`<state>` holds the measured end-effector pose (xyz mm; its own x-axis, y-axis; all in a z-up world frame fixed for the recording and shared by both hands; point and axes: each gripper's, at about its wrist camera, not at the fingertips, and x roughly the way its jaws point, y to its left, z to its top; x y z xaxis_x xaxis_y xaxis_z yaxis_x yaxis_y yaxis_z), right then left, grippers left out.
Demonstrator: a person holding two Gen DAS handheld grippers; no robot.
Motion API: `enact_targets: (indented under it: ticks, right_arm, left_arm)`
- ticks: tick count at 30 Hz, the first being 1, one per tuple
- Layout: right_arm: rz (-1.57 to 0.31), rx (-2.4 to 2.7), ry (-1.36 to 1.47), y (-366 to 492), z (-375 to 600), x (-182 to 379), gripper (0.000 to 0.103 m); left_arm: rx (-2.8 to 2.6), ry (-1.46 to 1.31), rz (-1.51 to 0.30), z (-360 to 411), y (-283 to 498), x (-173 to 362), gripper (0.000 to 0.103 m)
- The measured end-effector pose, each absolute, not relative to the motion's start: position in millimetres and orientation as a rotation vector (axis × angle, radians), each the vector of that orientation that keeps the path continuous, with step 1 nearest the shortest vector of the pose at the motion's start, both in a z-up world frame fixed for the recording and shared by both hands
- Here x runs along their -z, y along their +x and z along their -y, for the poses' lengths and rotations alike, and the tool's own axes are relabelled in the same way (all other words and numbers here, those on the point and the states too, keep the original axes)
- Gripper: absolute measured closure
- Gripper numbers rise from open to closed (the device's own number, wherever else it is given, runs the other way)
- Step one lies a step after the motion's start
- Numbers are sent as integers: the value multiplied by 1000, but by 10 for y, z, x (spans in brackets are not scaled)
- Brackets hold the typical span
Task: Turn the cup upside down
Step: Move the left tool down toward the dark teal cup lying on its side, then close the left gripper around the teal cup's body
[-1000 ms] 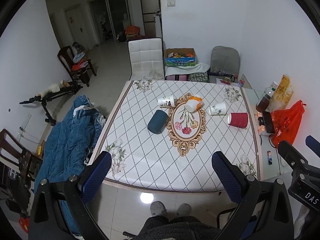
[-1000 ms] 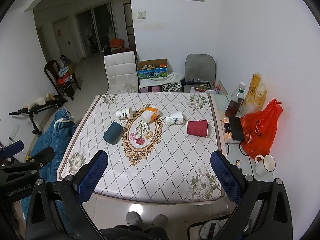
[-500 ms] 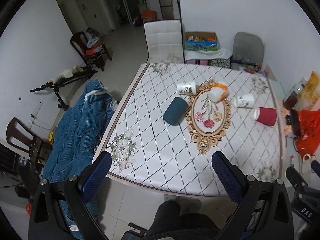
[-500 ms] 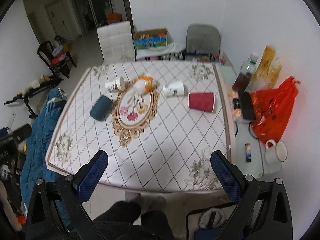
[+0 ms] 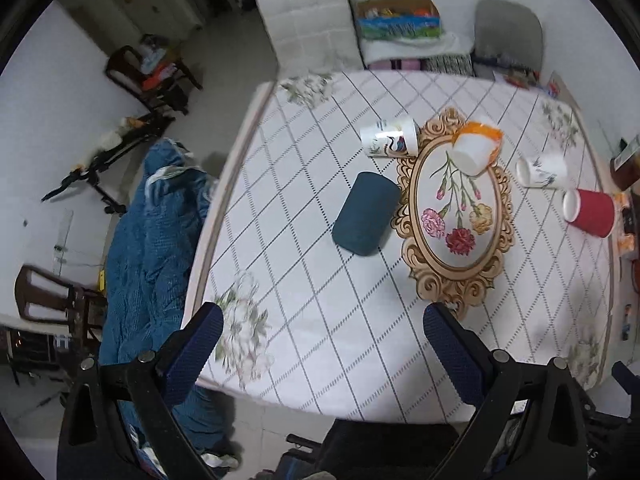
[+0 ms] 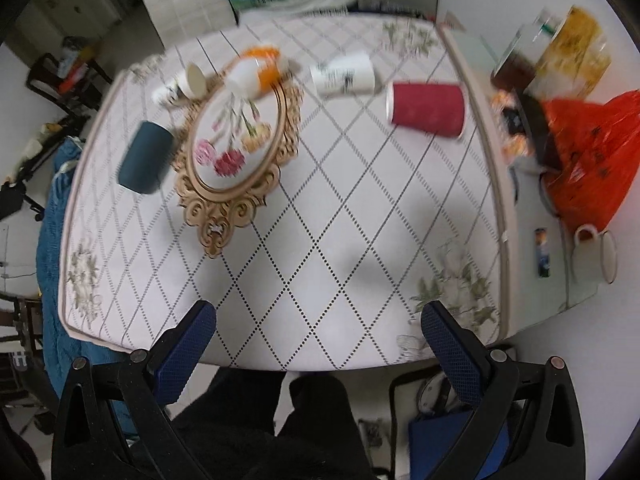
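Observation:
Several cups lie on their sides on the white diamond-pattern table (image 5: 320, 320): a dark teal cup (image 5: 365, 213) (image 6: 145, 157), a red cup (image 5: 589, 212) (image 6: 427, 109), an orange and white cup (image 5: 476, 149) (image 6: 256, 68), and two white printed cups (image 5: 389, 137) (image 5: 542, 171). My left gripper (image 5: 323, 346) is open and empty over the table's near edge. My right gripper (image 6: 318, 344) is open and empty above the near edge too. Both are well short of the cups.
An oval floral placemat (image 5: 456, 208) lies mid-table. A blue blanket (image 5: 156, 248) hangs at the table's left. A side shelf on the right holds a red bag (image 6: 588, 160), a white mug (image 6: 594, 256) and bottles. Chairs (image 5: 312, 20) stand beyond the far edge.
Both grippers have moved forward and tilted down toward the table; the cups look larger and nearer. Both stay open. No cup has moved.

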<state>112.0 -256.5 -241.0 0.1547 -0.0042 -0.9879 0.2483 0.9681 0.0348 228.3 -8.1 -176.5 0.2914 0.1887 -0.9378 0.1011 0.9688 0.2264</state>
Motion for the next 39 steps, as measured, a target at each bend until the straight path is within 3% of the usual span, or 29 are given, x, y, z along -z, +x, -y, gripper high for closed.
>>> enact_targets:
  ticks: [14, 26, 30, 31, 33, 37, 39]
  right_arm:
    - [-1653, 248, 237, 1878, 2353, 3654, 0]
    - [-1699, 307, 242, 2208, 2306, 3837, 0]
    - [-1705, 318, 239, 2220, 2316, 3849, 0]
    - [-1705, 319, 238, 2226, 2315, 3846, 0]
    - [-1708, 320, 235, 2277, 2298, 3836, 0]
    - [-1706, 321, 228, 2347, 2269, 3808, 0]
    - [-1703, 322, 227, 2392, 2269, 3782, 0]
  left_arm:
    - [106, 511, -1496, 235, 3622, 3127, 1]
    - [261, 576, -1590, 419, 3851, 3767, 1]
    - [282, 569, -1597, 419, 3911, 3833, 7]
    - [286, 566, -1595, 412, 3924, 3834, 16]
    - [296, 561, -1606, 390, 3953, 3868, 26]
    - [304, 582, -1599, 347, 4001, 3959, 36]
    - [299, 593, -1589, 329, 3997, 3988, 36]
